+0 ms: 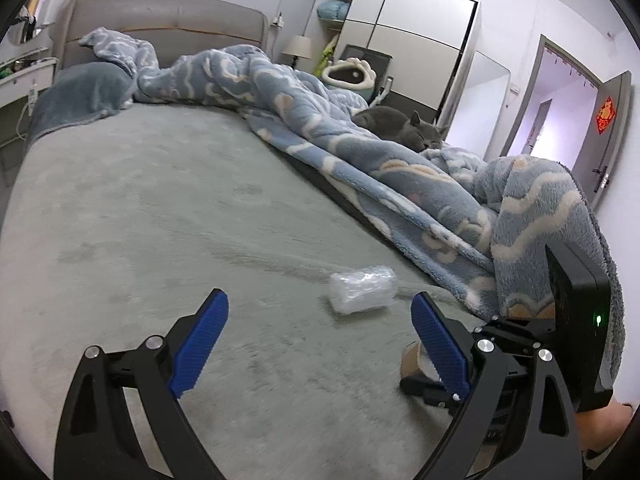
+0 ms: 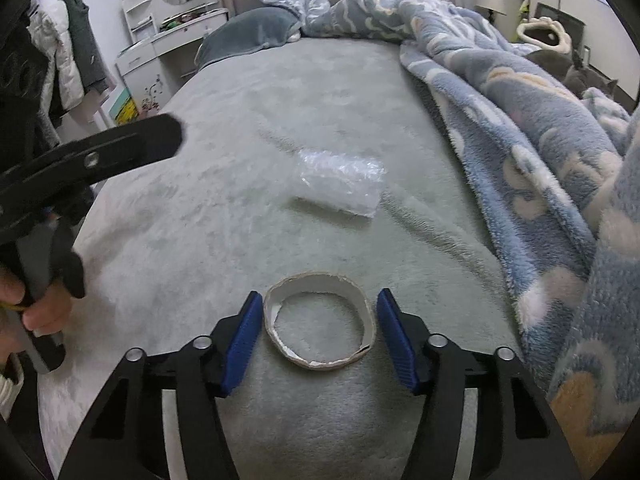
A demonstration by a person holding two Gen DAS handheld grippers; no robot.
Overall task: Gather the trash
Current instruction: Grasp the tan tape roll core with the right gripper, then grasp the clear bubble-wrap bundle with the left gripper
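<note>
Right gripper [image 2: 318, 332] sits low on the bed [image 2: 260, 120] w/ blue fingers [image 2: 240, 340] spread either side of a cardboard ring [image 2: 320, 322], not squeezing it. Left gripper [image 1: 320, 340] is wide open too, nothing in it. Clear plastic wrap [image 1: 363, 289] lies just ahead, near the blanket [image 1: 400, 168]. Cat [image 1: 400, 128] is asleep on it.

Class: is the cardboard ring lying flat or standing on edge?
Flat. The cardboard ring shows its full open circle, bedsheet visible through it, between the open right tongs.
</note>
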